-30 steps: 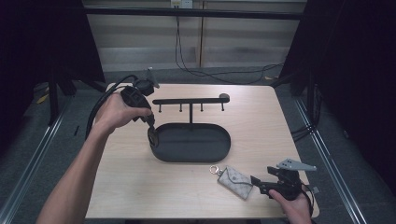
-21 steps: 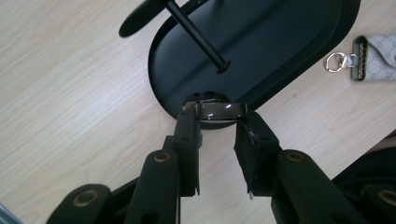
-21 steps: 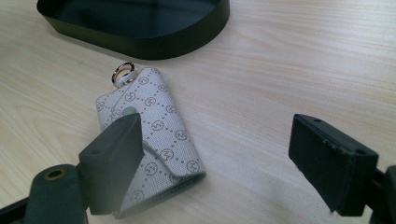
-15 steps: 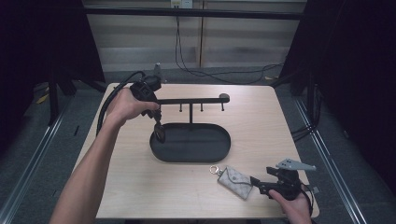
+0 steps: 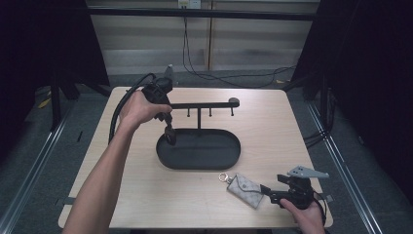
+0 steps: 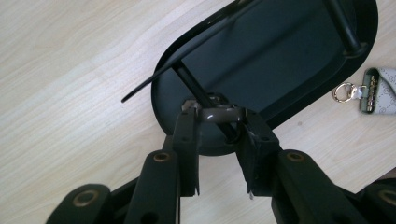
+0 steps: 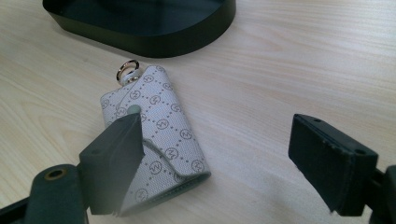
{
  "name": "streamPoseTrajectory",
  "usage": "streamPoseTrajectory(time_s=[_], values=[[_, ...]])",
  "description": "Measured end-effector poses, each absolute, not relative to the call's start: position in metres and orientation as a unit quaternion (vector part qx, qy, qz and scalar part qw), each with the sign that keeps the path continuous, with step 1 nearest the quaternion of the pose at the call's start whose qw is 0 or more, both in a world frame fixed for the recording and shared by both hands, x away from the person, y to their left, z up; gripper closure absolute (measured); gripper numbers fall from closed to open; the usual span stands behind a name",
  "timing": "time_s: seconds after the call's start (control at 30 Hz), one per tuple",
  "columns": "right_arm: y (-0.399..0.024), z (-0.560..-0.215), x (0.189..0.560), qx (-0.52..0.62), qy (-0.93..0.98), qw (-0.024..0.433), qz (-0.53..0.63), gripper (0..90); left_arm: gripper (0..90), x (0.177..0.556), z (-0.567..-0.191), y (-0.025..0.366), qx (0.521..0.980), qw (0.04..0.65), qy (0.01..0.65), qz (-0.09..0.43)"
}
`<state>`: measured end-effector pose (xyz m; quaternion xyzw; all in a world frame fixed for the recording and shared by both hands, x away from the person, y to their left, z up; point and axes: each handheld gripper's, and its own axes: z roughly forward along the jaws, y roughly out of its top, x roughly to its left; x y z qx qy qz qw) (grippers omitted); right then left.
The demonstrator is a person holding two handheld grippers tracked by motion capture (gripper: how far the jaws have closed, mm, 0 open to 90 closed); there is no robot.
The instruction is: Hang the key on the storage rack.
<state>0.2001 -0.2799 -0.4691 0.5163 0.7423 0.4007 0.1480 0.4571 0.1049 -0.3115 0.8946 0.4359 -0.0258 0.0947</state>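
Note:
A black oval tray (image 5: 233, 161) with a T-shaped hook rack (image 5: 204, 105) stands mid-table. My left gripper (image 5: 169, 135) points down over the tray's left end. In the left gripper view it (image 6: 217, 116) is shut on a small glossy dark-brown piece (image 6: 219, 113), just above the tray (image 6: 280, 56); I cannot tell what the piece is. A grey patterned key pouch (image 5: 247, 190) with a metal ring (image 5: 224, 178) lies in front of the tray. My right gripper (image 5: 269, 194) rests on the table, open, right of the pouch (image 7: 159, 140); its left jaw overlaps the pouch's edge (image 7: 215, 128).
The rack's thin bar (image 6: 187, 51) crosses above the tray's left part, close to my left jaws. The tray's wall (image 7: 154, 44) stands just beyond the pouch. Bare wood spreads left and right of the tray. Cables trail off the table's far side.
My left hand has carried its gripper to the right and slightly away, along the tray's left end under the rack's bar. The right gripper and the pouch have stayed put.

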Motion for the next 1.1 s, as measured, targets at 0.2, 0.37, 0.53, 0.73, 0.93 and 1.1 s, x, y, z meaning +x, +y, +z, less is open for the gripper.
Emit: streamPoseTrajectory(time_s=[0.2,0.37,0.53,0.73,0.93,1.1], values=[[-0.28,-0.469,0.2,0.513,0.745,0.148,0.401,18.0,69.5,0.457,-0.313,0.104,0.895,0.095,0.436,-0.017],[-0.279,-0.47,0.2,0.514,0.744,0.149,0.4,17.9,58.8,0.456,-0.313,0.109,0.892,0.097,0.441,-0.015],[-0.279,-0.47,0.201,0.514,0.744,0.149,0.4,17.9,47.6,0.453,-0.312,0.113,0.892,0.097,0.441,-0.015],[-0.279,-0.469,0.202,0.517,0.743,0.148,0.4,17.9,42.5,0.449,-0.308,0.119,0.892,0.113,0.438,-0.019],[-0.28,-0.47,0.203,0.52,0.74,0.146,0.4,17.9,37.5,0.444,-0.315,0.127,0.899,0.121,0.421,-0.015],[-0.28,-0.47,0.202,0.519,0.741,0.148,0.4,17.9,34.1,0.437,-0.32,0.135,0.896,0.137,0.423,-0.005]])
